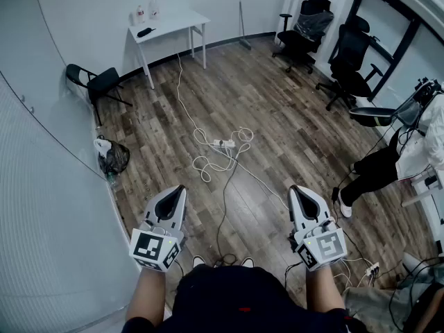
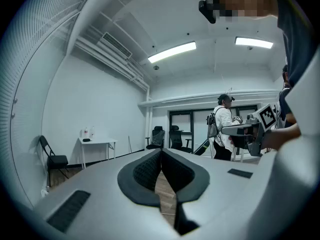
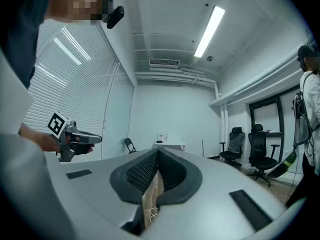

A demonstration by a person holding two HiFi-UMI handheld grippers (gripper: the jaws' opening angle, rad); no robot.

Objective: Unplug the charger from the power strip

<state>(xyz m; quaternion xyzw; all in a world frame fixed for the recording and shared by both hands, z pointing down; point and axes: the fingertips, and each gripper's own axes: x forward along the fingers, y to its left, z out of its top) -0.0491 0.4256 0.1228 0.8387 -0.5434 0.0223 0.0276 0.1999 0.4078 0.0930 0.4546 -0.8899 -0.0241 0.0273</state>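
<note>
A white power strip [image 1: 223, 143] lies on the wooden floor in the middle of the room, among loops of white cable [image 1: 208, 164]. The charger on it is too small to make out. Both grippers are held level, high above the floor and well short of the strip. My left gripper [image 1: 179, 189] is shut with nothing between its jaws; its tips meet in the left gripper view [image 2: 161, 152]. The right gripper [image 1: 295, 189] is shut and empty too, its tips together in the right gripper view [image 3: 157, 152]. The person's shoes [image 1: 222, 261] show between the two grippers.
A white table [image 1: 170, 26] with bottles stands at the far wall, with a black folding chair [image 1: 100, 82] to its left. Black office chairs [image 1: 309, 23] stand at the back right. A person [image 1: 409, 151] sits at the right. A dark bag [image 1: 113, 157] lies by the curved left wall.
</note>
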